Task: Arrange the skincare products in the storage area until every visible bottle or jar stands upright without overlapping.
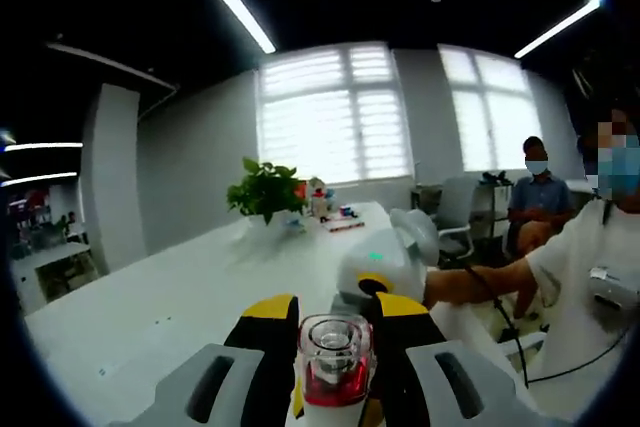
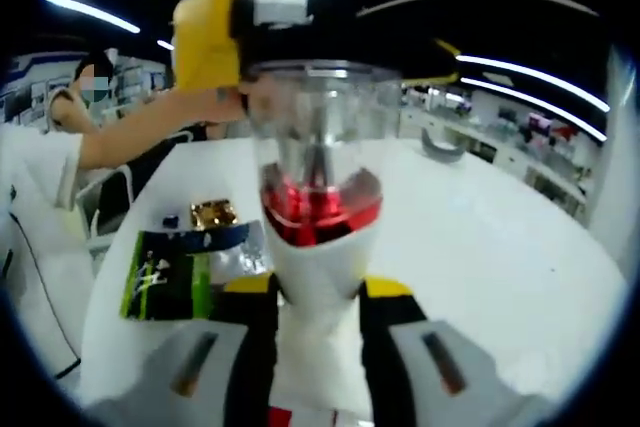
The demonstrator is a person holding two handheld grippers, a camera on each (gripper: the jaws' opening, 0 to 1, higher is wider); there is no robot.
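A: Why are both grippers on one thing?
B: The left gripper (image 1: 335,372) and right gripper (image 2: 315,337) each clench the white bottle with a red collar and clear cap (image 2: 318,237), lifted above the white tabletop (image 2: 480,237), likely to stand it upright.
A: Anything inside?
B: Can't tell. A green-and-black packet (image 2: 168,277) lies near the tabletop's edge.

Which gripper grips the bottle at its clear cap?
The left gripper: its fingers flank the bottle at the clear cap, while the right gripper holds the white body.
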